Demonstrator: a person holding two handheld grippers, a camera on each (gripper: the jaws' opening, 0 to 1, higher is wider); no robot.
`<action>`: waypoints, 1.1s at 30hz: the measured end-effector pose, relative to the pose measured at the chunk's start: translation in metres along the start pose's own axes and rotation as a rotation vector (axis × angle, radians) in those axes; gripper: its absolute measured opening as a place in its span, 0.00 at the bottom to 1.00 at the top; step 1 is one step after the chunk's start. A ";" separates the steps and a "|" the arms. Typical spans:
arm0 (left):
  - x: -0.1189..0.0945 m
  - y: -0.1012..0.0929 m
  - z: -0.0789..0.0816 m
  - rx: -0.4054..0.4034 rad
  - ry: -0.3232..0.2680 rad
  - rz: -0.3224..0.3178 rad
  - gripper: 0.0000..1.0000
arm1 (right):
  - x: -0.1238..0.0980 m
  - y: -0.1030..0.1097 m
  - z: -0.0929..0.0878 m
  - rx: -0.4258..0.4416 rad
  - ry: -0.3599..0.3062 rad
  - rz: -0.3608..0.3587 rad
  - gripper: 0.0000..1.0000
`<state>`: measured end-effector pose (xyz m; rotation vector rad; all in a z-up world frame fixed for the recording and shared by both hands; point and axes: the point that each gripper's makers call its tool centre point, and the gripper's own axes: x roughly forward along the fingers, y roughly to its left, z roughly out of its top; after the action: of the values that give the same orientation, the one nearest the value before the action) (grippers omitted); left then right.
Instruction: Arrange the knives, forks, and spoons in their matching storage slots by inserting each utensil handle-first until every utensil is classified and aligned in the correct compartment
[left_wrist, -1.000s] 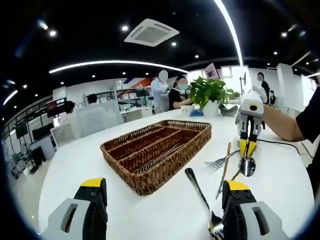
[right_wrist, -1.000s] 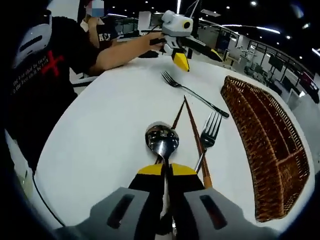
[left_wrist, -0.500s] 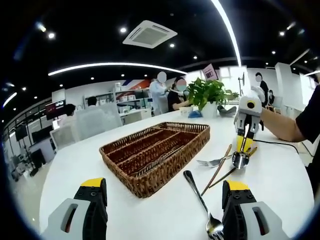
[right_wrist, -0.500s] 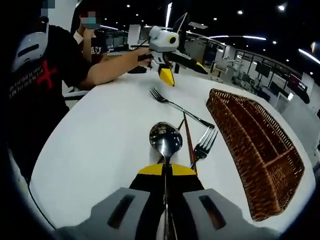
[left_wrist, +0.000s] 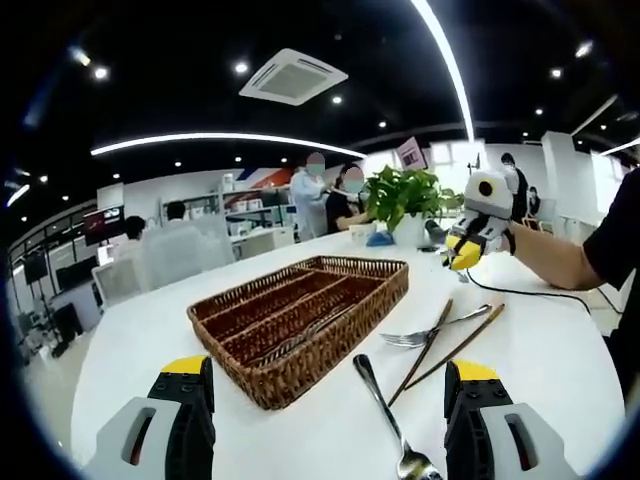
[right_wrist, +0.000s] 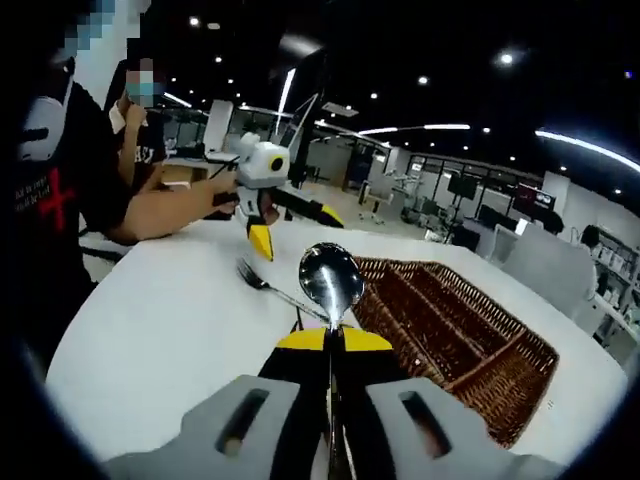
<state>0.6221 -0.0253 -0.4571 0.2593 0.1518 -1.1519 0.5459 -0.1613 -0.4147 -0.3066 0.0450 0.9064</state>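
Note:
My right gripper (right_wrist: 332, 340) is shut on the handle of a steel spoon (right_wrist: 330, 275), held in the air with its bowl pointing away over the white table. In the left gripper view that right gripper (left_wrist: 466, 252) hangs raised at the far right. My left gripper (left_wrist: 328, 368) is open and holds nothing. A fork (left_wrist: 392, 425) lies just in front of it. A second fork (left_wrist: 432, 330) and two wooden chopsticks (left_wrist: 445, 345) lie beside the wicker tray (left_wrist: 235, 355). Some metal cutlery (left_wrist: 305, 330) lies in one tray slot. From the right gripper view I see the left gripper (right_wrist: 262, 205), a fork (right_wrist: 275, 290) and the tray (right_wrist: 520, 385).
A potted plant (left_wrist: 405, 195) stands at the table's far edge, and a black cable (left_wrist: 505, 295) runs across the right side. The person's arm (right_wrist: 165, 210) and black shirt (right_wrist: 50, 200) are at the left of the right gripper view. Other people stand in the background.
My right gripper has lifted the spoon off the table and carried it up, tilting toward the tray. The left gripper has stayed open in about the same place.

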 end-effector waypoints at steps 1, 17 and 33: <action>0.002 -0.002 -0.001 0.005 0.005 -0.002 1.00 | 0.000 0.003 0.003 -0.016 -0.007 0.011 0.01; 0.012 -0.013 0.023 -0.013 -0.026 -0.106 1.00 | 0.014 -0.001 0.052 -0.005 -0.105 0.009 0.00; 0.014 -0.033 0.068 -0.073 -0.148 -0.160 1.00 | 0.019 -0.009 0.055 0.061 -0.178 -0.062 0.00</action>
<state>0.5969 -0.0697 -0.3992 0.0981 0.0844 -1.3171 0.5593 -0.1362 -0.3634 -0.1688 -0.1005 0.8663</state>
